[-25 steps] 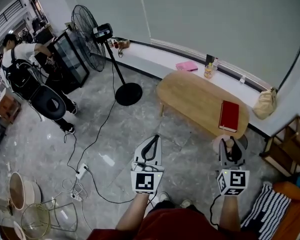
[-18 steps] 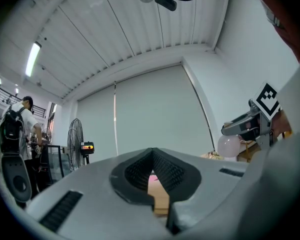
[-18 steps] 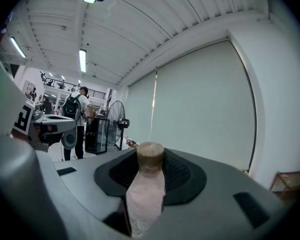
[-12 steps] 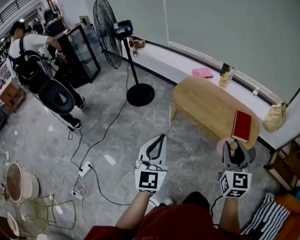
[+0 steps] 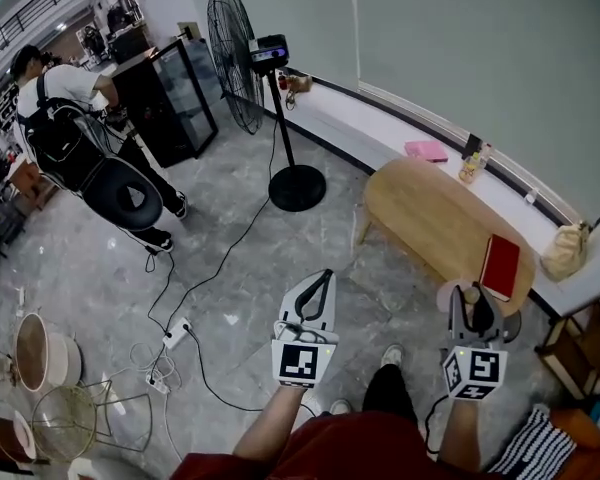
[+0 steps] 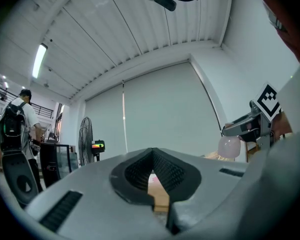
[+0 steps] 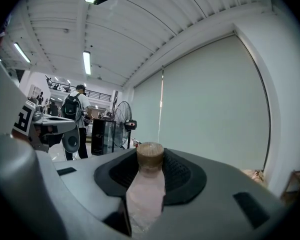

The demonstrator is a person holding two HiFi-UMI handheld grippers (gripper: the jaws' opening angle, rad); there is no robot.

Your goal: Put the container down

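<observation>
In the head view the left gripper (image 5: pixel 327 274) is closed tip to tip on nothing and the right gripper (image 5: pixel 469 294) clamps a pale pink container (image 5: pixel 448 296), with an oval wooden table (image 5: pixel 430 218) just ahead; the left gripper view shows ribbed black pads (image 6: pixel 135 171) meeting in a point; only the right gripper view shows the container's frosted body and round brown cap (image 7: pixel 150 156) between the pads.

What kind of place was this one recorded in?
Likely an open workspace or studio hall: a tall pedestal fan and a power strip lying out on the tiled floor, and a low oval wooden table beside a long window ledge.
</observation>
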